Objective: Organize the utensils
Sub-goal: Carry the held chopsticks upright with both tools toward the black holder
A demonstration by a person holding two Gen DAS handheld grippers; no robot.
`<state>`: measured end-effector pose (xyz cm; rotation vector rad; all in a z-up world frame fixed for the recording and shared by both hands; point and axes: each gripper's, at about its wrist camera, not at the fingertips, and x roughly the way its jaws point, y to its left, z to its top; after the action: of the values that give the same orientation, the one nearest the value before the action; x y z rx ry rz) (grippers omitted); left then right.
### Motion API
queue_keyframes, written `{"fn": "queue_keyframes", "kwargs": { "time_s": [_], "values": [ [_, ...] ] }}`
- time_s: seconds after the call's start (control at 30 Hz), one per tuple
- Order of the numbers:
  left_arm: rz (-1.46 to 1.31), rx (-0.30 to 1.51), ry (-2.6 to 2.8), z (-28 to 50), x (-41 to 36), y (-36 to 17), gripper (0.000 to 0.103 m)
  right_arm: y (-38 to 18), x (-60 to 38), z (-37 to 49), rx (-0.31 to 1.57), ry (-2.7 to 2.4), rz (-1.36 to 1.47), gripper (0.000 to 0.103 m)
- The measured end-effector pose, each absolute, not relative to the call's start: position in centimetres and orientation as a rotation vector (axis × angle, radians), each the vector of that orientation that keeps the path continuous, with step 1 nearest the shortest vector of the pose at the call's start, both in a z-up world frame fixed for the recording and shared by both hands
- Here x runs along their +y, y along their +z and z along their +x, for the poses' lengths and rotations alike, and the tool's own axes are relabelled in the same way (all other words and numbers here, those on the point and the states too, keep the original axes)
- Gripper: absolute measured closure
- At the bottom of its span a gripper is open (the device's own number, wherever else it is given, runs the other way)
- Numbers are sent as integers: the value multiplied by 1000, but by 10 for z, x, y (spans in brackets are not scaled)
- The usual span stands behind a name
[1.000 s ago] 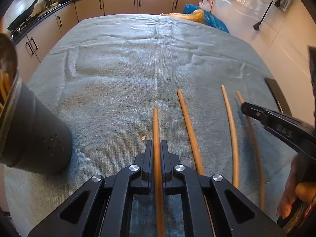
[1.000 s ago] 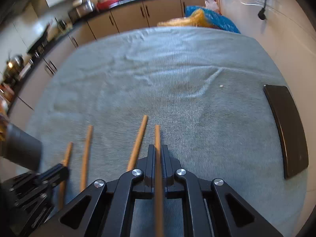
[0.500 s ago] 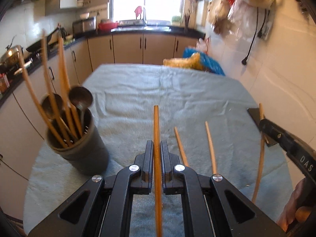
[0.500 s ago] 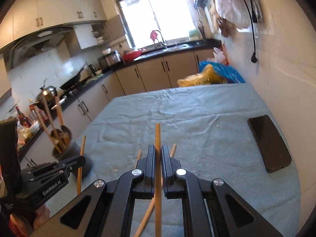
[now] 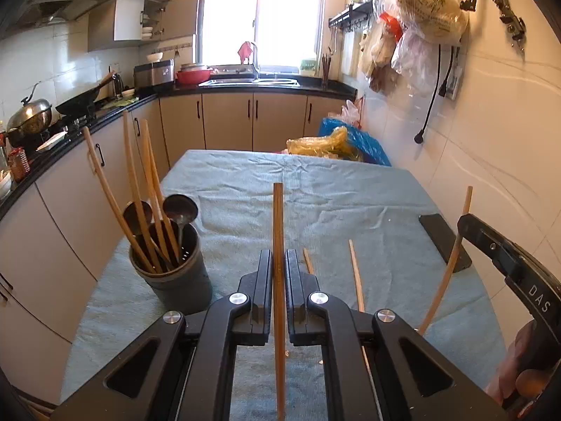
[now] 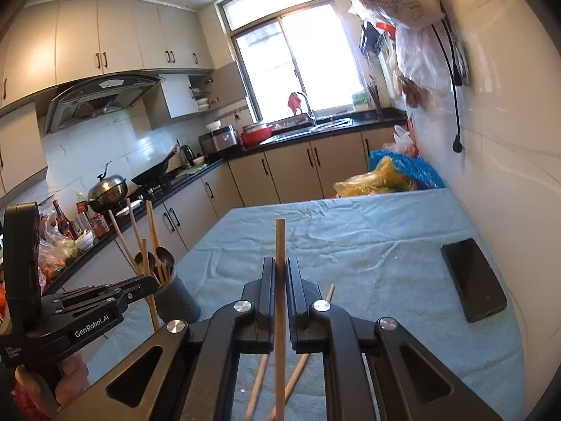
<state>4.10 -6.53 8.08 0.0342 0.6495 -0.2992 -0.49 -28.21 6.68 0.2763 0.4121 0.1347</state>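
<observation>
1. Holding one wooden chopstick (image 5: 278, 245) in the left gripper (image 5: 278, 263) and another chopstick (image 6: 279, 263) in the right gripper (image 6: 279, 273), we had both tongs clenched on their sticks above the cloth-covered table (image 5: 350, 189).
2. We judged the sticks light, stiff and smooth, apt to pivot or slide in a narrow pinch; each was gripped along its shaft, with a long end jutting past the fingertips.
3. Two more chopsticks (image 5: 356, 273) lay loose on the cloth just beyond the left gripper, the right-hand stick hanging in the air near the phone (image 5: 443, 242).
4. We held both grippers angled downward and raised off the table, side by side.
5. The dark utensil holder (image 5: 175, 280), already bristling with chopsticks and spoons, stood to the left of the left gripper, near the table's edge.
</observation>
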Motion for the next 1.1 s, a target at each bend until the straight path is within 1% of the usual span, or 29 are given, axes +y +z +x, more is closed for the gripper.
{"fn": "queue_keyframes", "kwargs": {
  "time_s": [0.43,1.1],
  "values": [
    [16,612,-298,23,-49,94,97,82,-268,-18,365,144,247,97],
    [5,603,-282,19,-34,95,97,87,-253,-17,369,175,239,97]
  ]
}}
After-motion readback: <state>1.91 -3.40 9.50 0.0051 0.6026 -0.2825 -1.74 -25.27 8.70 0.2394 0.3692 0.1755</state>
